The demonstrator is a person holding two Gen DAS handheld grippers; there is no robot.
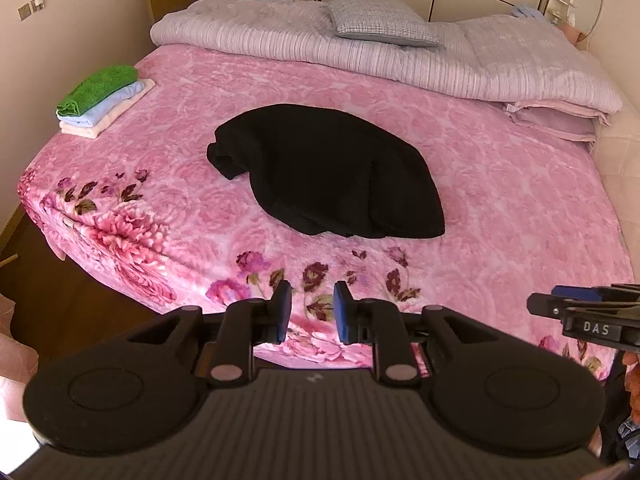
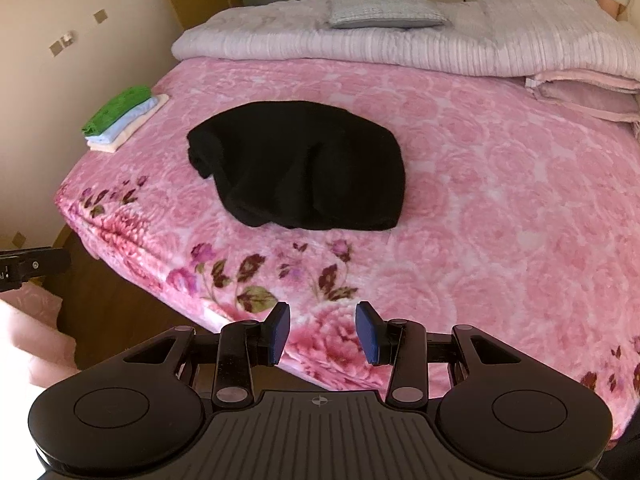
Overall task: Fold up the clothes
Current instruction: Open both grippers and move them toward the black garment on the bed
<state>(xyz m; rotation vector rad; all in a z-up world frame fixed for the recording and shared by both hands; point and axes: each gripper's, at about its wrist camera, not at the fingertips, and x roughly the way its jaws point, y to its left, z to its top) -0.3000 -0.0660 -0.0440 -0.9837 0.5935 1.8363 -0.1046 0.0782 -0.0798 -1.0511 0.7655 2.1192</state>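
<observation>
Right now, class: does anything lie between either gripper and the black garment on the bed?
Nothing visible does. Only bare pink floral blanket separates the open left gripper and open right gripper from the black garment. The stack of folded towels sits off near the far left edge.

Left claw [image 1: 310, 311]: jaws parted by a narrow gap, nothing between the blue pads, pointing steeply down. Right claw [image 2: 323, 333]: jaws parted wider, also empty, same downward tilt. The two claws sit side by side, apart.
</observation>
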